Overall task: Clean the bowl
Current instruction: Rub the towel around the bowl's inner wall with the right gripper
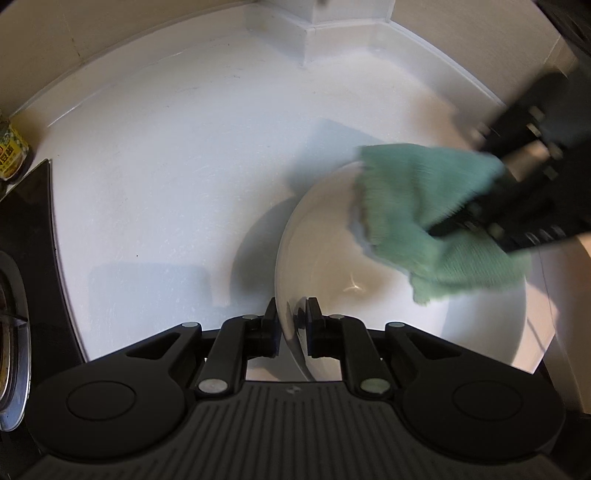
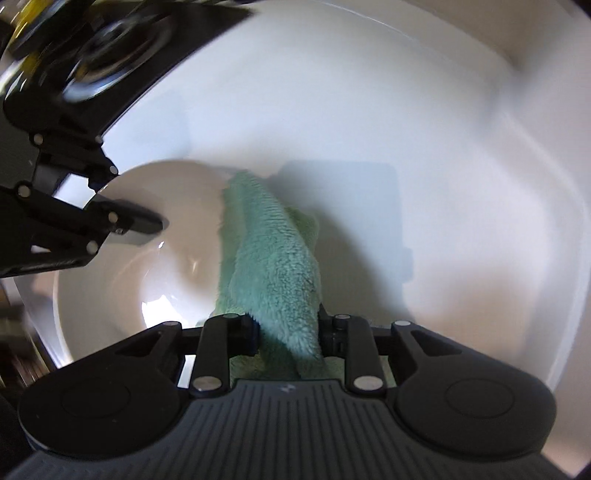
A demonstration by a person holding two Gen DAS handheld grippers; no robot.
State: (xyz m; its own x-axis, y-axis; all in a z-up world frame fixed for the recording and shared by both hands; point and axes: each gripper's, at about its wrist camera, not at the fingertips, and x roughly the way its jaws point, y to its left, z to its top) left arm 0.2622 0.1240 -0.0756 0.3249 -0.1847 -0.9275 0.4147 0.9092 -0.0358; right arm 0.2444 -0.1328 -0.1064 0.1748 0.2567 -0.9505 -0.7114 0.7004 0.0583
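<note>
Left tool (image 1: 291,325) clamped on the near rim of the round white ceramic bowl (image 1: 325,236), 1 finger inside the rim and 1 outside, rim wall pinched between the pads. Bowl tilted, its open side turned to the right, over the white glossy worktop (image 1: 166,166); whether its underside touches the worktop cannot be told. Grey shadow of the bowl on the worktop just left of it.

Right tool (image 2: 286,332) closed tight on a green fluffy microfibre cloth (image 2: 273,258), the cloth bunched between both fingers and trailing forward from them. In the left wrist view the same cloth (image 1: 424,206) draped over the far right part of the bowl rim and reaching down into the hollow, the right tool (image 1: 461,221) coming in from the upper right, blurred. In the right wrist view the cloth lying along the right edge of the bowl (image 2: 166,229), the left tool (image 2: 125,221) at the left gripping the rim, 1 dark finger showing inside the bowl. Bright glint on the bowl's inner bottom.

At the far left of the left wrist view, a black glass hob (image 1: 26,229) with a metal burner ring (image 1: 11,314), touching the worktop's left edge. Yellow-and-green labelled container (image 1: 11,151) beyond the hob, near the beige wall. White raised ledge (image 1: 332,33) along the far edge of the worktop.
</note>
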